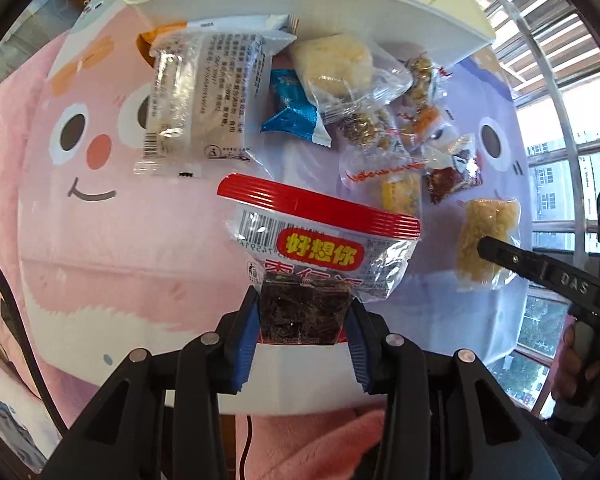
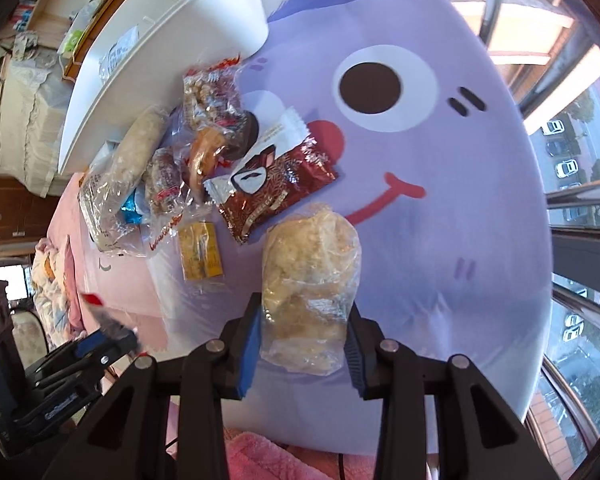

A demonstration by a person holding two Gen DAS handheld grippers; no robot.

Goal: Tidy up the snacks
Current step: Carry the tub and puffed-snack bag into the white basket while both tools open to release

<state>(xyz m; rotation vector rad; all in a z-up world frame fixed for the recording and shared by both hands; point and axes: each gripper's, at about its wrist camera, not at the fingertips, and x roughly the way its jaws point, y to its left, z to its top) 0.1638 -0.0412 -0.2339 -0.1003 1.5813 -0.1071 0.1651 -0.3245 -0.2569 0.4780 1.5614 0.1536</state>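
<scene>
Left wrist view: our left hand-held gripper (image 1: 303, 316) clamps a red-edged snack packet (image 1: 320, 256); our right hand-held gripper (image 2: 303, 334) seemingly pinches a pale puffed-snack bag (image 2: 310, 276).

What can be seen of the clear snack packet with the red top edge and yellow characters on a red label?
The clear snack packet with the red top edge is crinkly transparent film with a barcode, a red label bearing yellow characters and a dark, chunky filling at its lower end. The left gripper is shut on that dark end between its blue pads, holding the packet above the pink cartoon-face cloth. Nothing else touches it.
</scene>
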